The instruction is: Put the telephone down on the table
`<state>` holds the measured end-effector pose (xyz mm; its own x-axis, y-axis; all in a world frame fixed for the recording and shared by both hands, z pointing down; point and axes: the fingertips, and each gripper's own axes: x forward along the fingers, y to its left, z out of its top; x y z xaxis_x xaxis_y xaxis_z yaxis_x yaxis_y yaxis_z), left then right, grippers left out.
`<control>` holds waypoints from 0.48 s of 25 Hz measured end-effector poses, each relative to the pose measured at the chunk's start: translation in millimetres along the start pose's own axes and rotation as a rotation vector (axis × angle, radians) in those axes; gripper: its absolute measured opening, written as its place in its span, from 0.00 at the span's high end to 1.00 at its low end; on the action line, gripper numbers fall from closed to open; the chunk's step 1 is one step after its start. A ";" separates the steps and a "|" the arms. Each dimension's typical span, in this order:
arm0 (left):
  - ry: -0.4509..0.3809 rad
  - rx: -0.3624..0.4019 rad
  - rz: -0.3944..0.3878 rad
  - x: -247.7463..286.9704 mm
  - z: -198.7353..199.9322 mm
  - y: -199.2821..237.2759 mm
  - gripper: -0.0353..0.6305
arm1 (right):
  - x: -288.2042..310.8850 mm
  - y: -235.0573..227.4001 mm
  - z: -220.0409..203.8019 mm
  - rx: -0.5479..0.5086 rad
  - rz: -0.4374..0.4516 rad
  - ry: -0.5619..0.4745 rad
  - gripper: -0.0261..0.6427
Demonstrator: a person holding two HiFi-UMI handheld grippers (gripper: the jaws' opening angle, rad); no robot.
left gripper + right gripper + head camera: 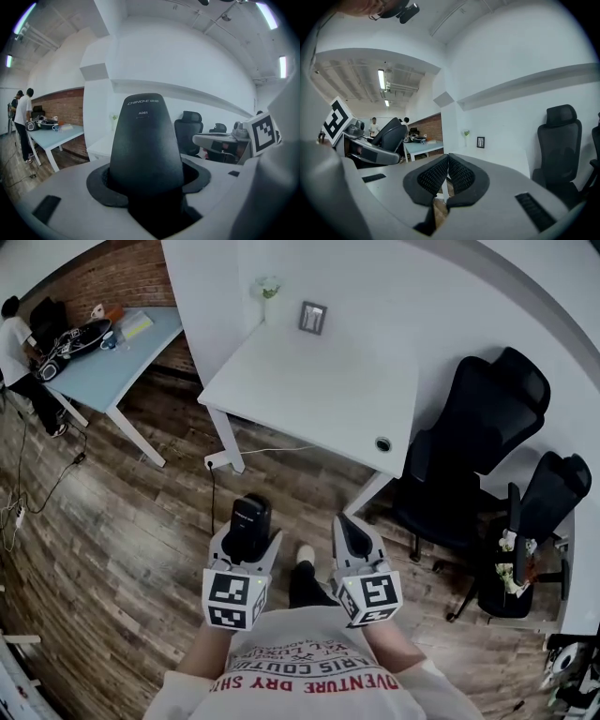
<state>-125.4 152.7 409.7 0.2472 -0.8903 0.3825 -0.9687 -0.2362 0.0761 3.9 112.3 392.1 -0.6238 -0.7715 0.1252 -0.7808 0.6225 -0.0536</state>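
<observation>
A black telephone handset (249, 524) stands upright between the jaws of my left gripper (246, 542), which is shut on it, held over the wooden floor in front of the person's body. In the left gripper view the telephone (145, 145) fills the middle, with white print near its top. My right gripper (352, 542) is beside it, shut with nothing between its pads (461, 176). The white table (319, 395) lies ahead, well beyond both grippers, and shows small and far off in the right gripper view (497, 157).
On the white table's far edge stand a small picture frame (312, 317) and a little plant (267, 287). Two black office chairs (473, 456) stand right of the table. A light blue table (112, 348) with clutter and a person (21, 343) are far left. A cable (272, 450) runs on the floor.
</observation>
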 end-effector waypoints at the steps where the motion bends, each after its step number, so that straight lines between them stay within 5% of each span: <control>1: 0.003 -0.001 0.002 12.6 5.3 3.4 0.51 | 12.1 -8.5 1.2 0.002 0.008 -0.002 0.92; 12: -0.007 0.010 0.045 161.3 93.9 39.4 0.51 | 150.1 -127.0 34.5 0.027 0.057 -0.010 0.92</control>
<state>-121.5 -36.8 387.9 0.2036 -0.9027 0.3790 -0.9786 -0.1998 0.0498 8.1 -87.1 383.5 -0.6671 -0.7365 0.1117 -0.7449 0.6615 -0.0872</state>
